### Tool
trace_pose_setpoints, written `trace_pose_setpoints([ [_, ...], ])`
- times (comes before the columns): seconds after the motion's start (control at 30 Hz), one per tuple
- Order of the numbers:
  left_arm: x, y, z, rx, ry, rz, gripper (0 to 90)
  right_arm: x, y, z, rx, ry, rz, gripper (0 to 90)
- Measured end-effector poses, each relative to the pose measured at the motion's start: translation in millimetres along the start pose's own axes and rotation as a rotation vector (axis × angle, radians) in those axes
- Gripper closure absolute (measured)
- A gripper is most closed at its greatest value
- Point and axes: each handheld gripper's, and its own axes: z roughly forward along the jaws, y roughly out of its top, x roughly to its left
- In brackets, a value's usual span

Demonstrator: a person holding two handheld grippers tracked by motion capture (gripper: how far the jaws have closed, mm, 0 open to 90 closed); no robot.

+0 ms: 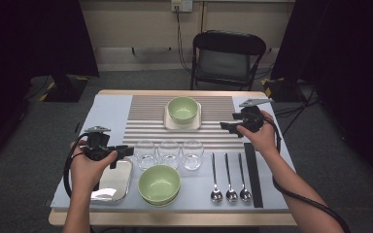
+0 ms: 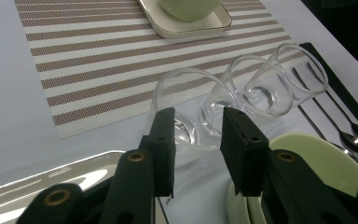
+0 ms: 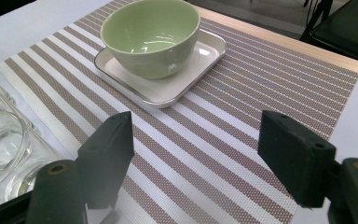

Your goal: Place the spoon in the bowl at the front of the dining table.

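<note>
Three clear glasses stand in a row at mid-table: the left glass [image 1: 145,151] [image 2: 193,109], a middle one [image 1: 169,151] [image 2: 256,88] and a right one [image 1: 193,153] [image 2: 303,74]. My left gripper [image 1: 122,152] [image 2: 198,116] is level with the left glass and just short of its near wall. The jaws stand narrower than the glass and I see no pad pressing on it. My right gripper [image 1: 226,127] [image 3: 198,128] hovers wide open over the striped placemat [image 1: 213,133] [image 3: 242,112]. It points toward a green bowl [image 1: 182,109] [image 3: 151,35] on a white square tray [image 1: 197,124] [image 3: 205,58].
A second green bowl [image 1: 159,183] [image 2: 326,158] sits at the front centre, and a shiny metal tray [image 1: 114,182] [image 2: 37,182] lies under my left hand. Three spoons [image 1: 230,182] and a black strip [image 1: 253,174] lie at the right front. A folding chair [image 1: 228,56] stands beyond the table.
</note>
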Motion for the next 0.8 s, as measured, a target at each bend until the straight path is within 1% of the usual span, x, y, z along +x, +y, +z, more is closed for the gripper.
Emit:
trace_pose_setpoints([
  [0.07, -1.4, 0.8, 2.2, 0.002, -0.012, -0.004, 69.0, 0.7, -0.6, 0.7, 0.004, 0.001, -0.001, 26.3],
  [0.17, -5.5, 1.8, 5.5, 0.019, -0.016, -0.003, 71.4, 2.1, -1.5, 2.2, 0.009, 0.006, -0.002, 26.3],
  [0.27, -9.4, 3.8, 7.0, 0.036, -0.004, 0.007, 74.6, 2.7, -1.4, 2.9, 0.009, 0.013, -0.006, 26.3],
  [0.33, -11.6, 5.3, 7.8, 0.022, -0.011, 0.004, 75.7, 2.8, -1.2, 2.6, 0.009, 0.013, -0.003, 26.3],
  [0.37, -12.3, 6.1, 7.6, 0.027, -0.010, 0.007, 76.5, 2.9, -0.9, 2.3, 0.008, 0.015, -0.001, 26.3],
  [0.4, -13.7, 6.7, 7.7, 0.027, 0.001, 0.005, 77.7, 3.1, -0.6, 2.0, 0.007, 0.012, -0.002, 26.3],
  [0.43, -14.4, 7.4, 7.6, 0.032, 0.000, 0.008, 79.2, 3.1, -0.4, 1.4, 0.008, 0.013, -0.001, 26.3],
  [0.5, -16.4, 8.0, 8.6, 0.026, -0.009, 0.006, 80.5, 2.9, -0.1, 0.4, 0.007, 0.014, -0.002, 26.3],
  [0.63, -20.3, 8.8, 11.0, 0.036, -0.018, 0.006, 82.2, 2.7, -0.4, -0.4, 0.006, 0.010, -0.004, 26.3],
  [0.7, -22.4, 9.5, 11.7, 0.046, -0.012, 0.009, 82.3, 2.8, -1.1, -0.5, 0.007, 0.012, 0.000, 26.3],
  [0.73, -24.2, 9.7, 12.5, 0.039, -0.013, 0.004, 82.7, 2.8, -1.4, -0.5, 0.008, 0.012, -0.001, 26.3],
  [0.77, -25.1, 10.3, 12.6, 0.047, -0.017, 0.010, 83.2, 2.8, -1.8, -0.4, 0.009, 0.012, -0.001, 26.3],
  [0.8, -26.7, 10.9, 13.1, 0.051, -0.009, 0.010, 83.6, 2.8, -2.0, -0.4, 0.010, 0.014, -0.002, 26.3],
])
